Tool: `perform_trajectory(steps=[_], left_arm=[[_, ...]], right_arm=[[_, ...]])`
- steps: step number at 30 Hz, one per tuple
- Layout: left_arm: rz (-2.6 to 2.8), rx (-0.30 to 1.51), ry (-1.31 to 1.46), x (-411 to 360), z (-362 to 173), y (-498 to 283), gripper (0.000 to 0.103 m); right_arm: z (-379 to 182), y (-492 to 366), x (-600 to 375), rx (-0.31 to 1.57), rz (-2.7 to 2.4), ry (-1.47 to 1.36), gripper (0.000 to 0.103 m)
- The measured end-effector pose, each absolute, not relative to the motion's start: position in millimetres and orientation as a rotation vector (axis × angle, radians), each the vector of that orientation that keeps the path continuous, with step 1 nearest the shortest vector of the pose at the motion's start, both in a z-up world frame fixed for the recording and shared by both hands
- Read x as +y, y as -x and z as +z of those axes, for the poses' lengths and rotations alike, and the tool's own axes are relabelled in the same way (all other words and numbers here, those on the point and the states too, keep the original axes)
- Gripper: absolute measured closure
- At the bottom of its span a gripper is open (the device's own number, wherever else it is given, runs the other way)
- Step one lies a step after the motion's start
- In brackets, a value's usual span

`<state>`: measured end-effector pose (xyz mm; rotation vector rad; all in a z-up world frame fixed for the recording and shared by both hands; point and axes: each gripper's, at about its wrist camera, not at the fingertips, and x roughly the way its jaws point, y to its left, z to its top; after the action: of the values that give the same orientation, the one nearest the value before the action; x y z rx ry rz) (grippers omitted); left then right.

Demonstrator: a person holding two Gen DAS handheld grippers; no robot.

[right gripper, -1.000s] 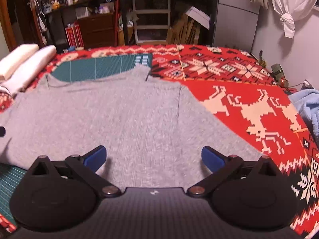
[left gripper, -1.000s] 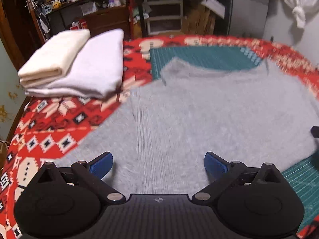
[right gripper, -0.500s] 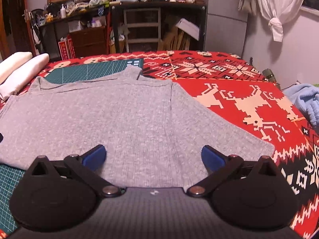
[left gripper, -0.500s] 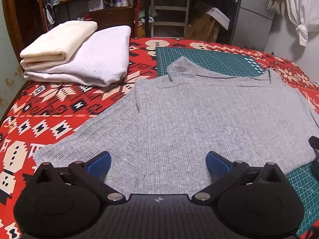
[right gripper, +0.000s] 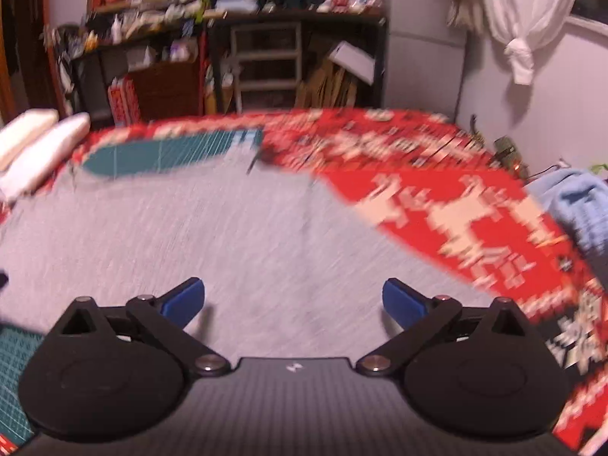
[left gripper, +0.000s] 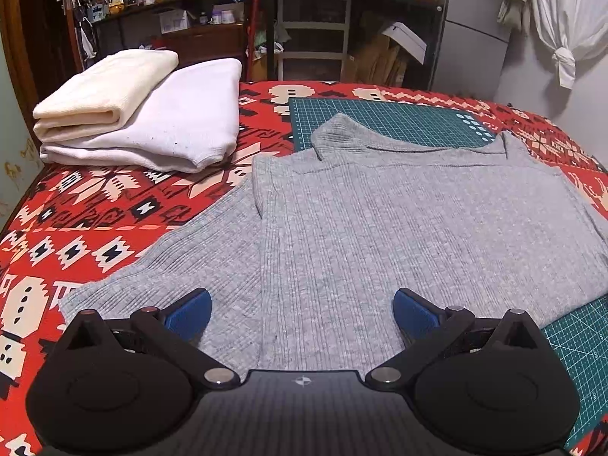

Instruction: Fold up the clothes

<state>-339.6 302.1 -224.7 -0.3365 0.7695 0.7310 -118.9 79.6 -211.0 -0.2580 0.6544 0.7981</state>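
A grey ribbed sweater [left gripper: 399, 220] is shown spread flat on a red patterned blanket [left gripper: 114, 205], its collar at 12 o'clock lying over a green cutting mat [left gripper: 380, 117]. The left gripper [left gripper: 302, 313] is held with jaws wide apart above the hem, nothing grasped. Folded white and cream garments [left gripper: 152, 114] are stacked at 10 o'clock. In the blurred right wrist view, the right gripper [right gripper: 292, 300] is likewise spread wide and empty over the sweater.

Grey ribbed sweater [left gripper: 399, 220] on a red patterned blanket [left gripper: 95, 228] (green gridded mat [left gripper: 399, 121] beneath).
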Motion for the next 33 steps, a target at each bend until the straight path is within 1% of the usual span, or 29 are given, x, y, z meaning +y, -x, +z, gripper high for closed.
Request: perform_trajectory(steps=[3,4,5,6,7,8,9,10,11,12,17,18,19,20,21,23,30,33], left_arm=[[0.732,0.766,0.335,301.3,-225.2,339.9,0.000],[0.732,0.765,0.335,301.0,-225.3,340.0,0.000],[0.733,0.764,0.335,300.7,-225.4,340.2,0.000],[0.733,0.763,0.335,300.6,-225.2,340.3,0.000],[0.734,0.764,0.335,300.7,-225.1,340.4,0.000],[0.733,0.767,0.337,301.2,-224.7,340.1,0.000],[0.732,0.774,0.340,302.0,-224.1,339.5,0.000],[0.731,0.781,0.343,303.0,-223.6,338.8,0.000],[0.729,0.789,0.346,304.2,-223.0,337.9,0.000],[0.727,0.796,0.349,305.4,-222.5,337.0,0.000],[0.724,0.832,0.365,309.5,-220.7,333.5,0.000],[0.723,0.839,0.368,310.4,-220.3,332.9,0.000],[0.722,0.846,0.373,311.4,-219.6,332.5,0.000],[0.723,0.850,0.382,312.5,-218.6,332.7,0.002],[0.731,0.849,0.391,313.5,-217.2,333.7,0.003],[0.758,0.834,0.407,315.4,-213.1,337.8,0.016],[0.788,0.796,0.437,318.5,-198.8,346.1,0.016],[0.784,0.796,0.439,317.5,-196.7,345.7,0.016]], right_arm=[[-194.6,95.1,54.3,0.655,0.744,0.209,0.002],[-190.6,86.0,44.4,0.650,0.729,0.199,0.003],[-187.2,77.0,34.8,0.648,0.714,0.194,0.007],[-185.8,67.3,25.9,0.655,0.696,0.200,0.012],[-185.9,57.0,17.1,0.672,0.675,0.206,0.021],[-186.4,47.5,8.8,0.689,0.657,0.209,0.032],[-187.9,39.9,1.4,0.707,0.651,0.205,0.048],[-190.4,33.4,-5.3,0.728,0.651,0.200,0.056],[-193.2,28.3,-9.6,0.745,0.660,0.202,0.067],[-195.6,25.4,-11.8,0.753,0.671,0.210,0.069],[-211.9,22.2,-12.7,0.799,0.720,0.231,0.069],[-214.5,21.1,-11.9,0.805,0.725,0.232,0.073],[-216.1,21.6,-9.8,0.805,0.733,0.234,0.073],[-217.3,22.3,-7.8,0.803,0.741,0.241,0.086],[-217.6,23.5,-6.1,0.798,0.748,0.252,0.101],[-217.2,24.8,-3.8,0.792,0.754,0.259,0.101],[-205.2,-0.8,-10.0,0.746,0.712,0.243,0.101],[-214.1,-9.0,-3.3,0.752,0.716,0.292,0.101]])
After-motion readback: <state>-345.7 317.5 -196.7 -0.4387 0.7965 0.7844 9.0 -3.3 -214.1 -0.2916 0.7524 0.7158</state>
